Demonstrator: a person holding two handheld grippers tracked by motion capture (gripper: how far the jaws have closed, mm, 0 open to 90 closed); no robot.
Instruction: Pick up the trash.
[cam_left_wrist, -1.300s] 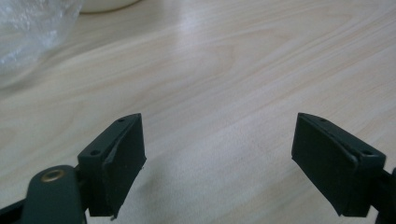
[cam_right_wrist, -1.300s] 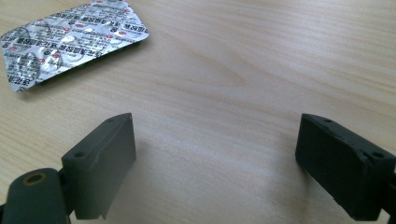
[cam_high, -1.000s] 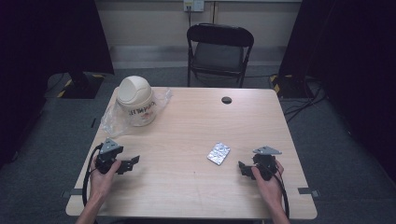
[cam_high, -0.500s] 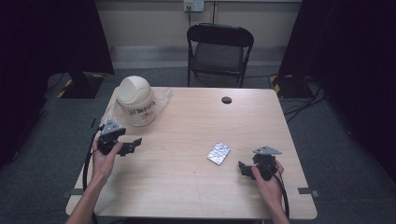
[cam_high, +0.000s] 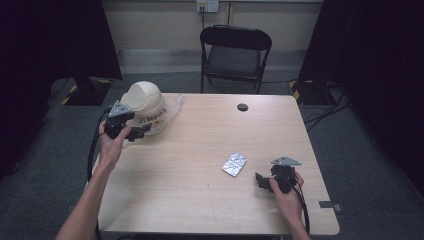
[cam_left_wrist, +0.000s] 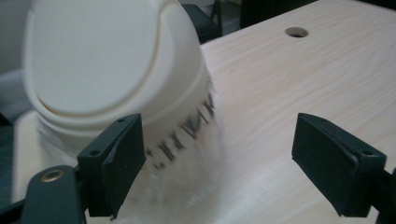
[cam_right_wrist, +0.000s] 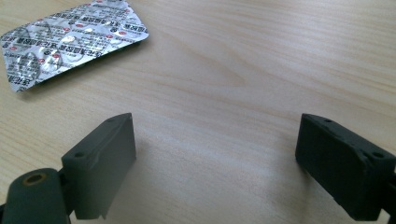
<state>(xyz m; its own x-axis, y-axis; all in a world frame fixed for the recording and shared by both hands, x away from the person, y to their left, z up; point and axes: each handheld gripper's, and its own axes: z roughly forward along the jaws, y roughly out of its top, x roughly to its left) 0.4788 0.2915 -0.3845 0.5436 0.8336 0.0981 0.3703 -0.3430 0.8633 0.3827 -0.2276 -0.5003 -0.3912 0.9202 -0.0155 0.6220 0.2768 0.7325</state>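
A small cream bin (cam_high: 145, 105) with a domed swing lid and a clear liner bag stands at the table's far left corner. My left gripper (cam_high: 141, 132) hangs just in front of it, raised off the table, jaws open and empty. In the left gripper view the bin (cam_left_wrist: 112, 70) looms close, behind the left jaw. A silver blister pack (cam_high: 234, 164) lies right of centre. My right gripper (cam_high: 260, 181) rests low at the front right, open, with bare wood between its jaws. The blister pack (cam_right_wrist: 70, 39) lies a short way beyond its left jaw.
A round cable hole (cam_high: 242, 107) sits near the table's far edge. A black folding chair (cam_high: 235, 52) stands behind the table. Bare wood spans the table's middle (cam_high: 200, 150). Dark curtains flank both sides.
My left gripper has risen and moved away from the front edge up to the bin. Its jaws stayed open. The right gripper and the blister pack have not moved.
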